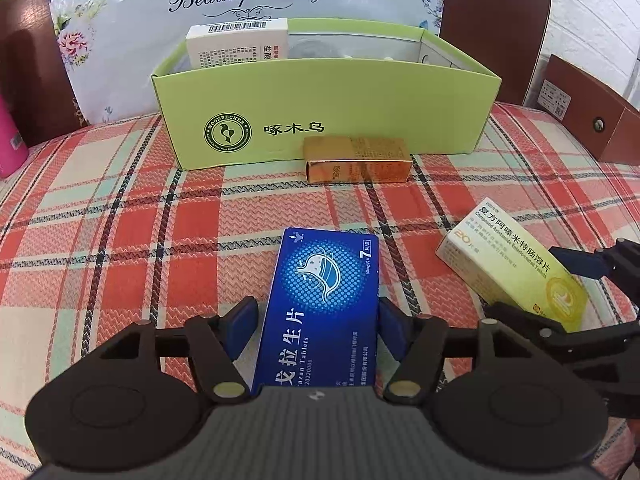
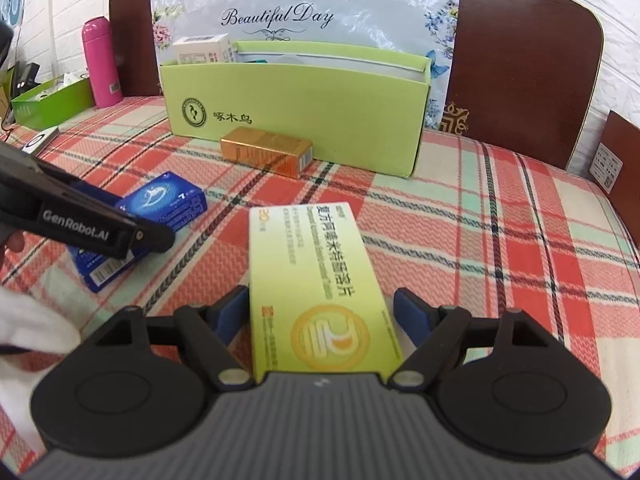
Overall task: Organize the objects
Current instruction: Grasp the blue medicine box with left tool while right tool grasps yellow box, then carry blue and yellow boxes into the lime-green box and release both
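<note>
Left wrist view: my left gripper straddles the blue box, the jaws open and barely touching its long sides; my right gripper gapes around the yellow box. Both look light, crushable cardboard, so I'd pinch gently.

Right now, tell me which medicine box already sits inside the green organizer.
The white box with the barcode on top, standing at the left end of the green organizer. The blue, yellow and gold boxes lie on the plaid cloth.
</note>
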`<move>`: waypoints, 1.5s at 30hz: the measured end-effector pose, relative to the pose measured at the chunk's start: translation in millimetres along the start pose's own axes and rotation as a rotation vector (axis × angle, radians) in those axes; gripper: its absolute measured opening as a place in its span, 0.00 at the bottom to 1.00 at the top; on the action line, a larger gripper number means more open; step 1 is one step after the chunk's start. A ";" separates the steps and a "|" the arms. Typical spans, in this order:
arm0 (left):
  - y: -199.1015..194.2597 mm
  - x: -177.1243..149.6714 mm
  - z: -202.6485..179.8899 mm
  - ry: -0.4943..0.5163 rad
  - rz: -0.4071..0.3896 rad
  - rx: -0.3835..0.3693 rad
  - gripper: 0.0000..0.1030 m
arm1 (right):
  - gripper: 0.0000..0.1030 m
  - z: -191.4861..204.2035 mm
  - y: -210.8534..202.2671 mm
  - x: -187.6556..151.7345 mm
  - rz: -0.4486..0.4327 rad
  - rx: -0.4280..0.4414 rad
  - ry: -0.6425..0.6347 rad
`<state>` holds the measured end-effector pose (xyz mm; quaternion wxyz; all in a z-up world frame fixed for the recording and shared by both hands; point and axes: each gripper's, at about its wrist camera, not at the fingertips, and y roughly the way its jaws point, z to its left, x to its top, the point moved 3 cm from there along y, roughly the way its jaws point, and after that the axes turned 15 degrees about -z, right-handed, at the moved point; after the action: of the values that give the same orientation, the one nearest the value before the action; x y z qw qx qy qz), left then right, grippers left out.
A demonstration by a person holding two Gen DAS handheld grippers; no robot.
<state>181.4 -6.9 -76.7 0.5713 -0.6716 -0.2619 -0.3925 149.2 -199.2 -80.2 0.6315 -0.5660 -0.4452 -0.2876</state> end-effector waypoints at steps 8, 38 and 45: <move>-1.5 0.3 -2.0 0.027 -0.009 -0.002 0.57 | 0.66 1.5 -4.7 -2.3 0.003 0.014 0.026; -4.5 180.2 -25.9 -0.002 -0.275 -0.114 0.57 | 0.65 -44.7 5.4 144.7 -0.295 -0.074 0.084; 50.0 204.2 -15.9 -0.056 -0.235 -0.097 0.57 | 0.65 -63.5 64.0 159.8 -0.283 -0.137 0.086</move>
<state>331.1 -52.7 64.6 0.4808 -0.6737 -0.3352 -0.4501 289.8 -225.9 34.7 0.5630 -0.5266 -0.4723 -0.4273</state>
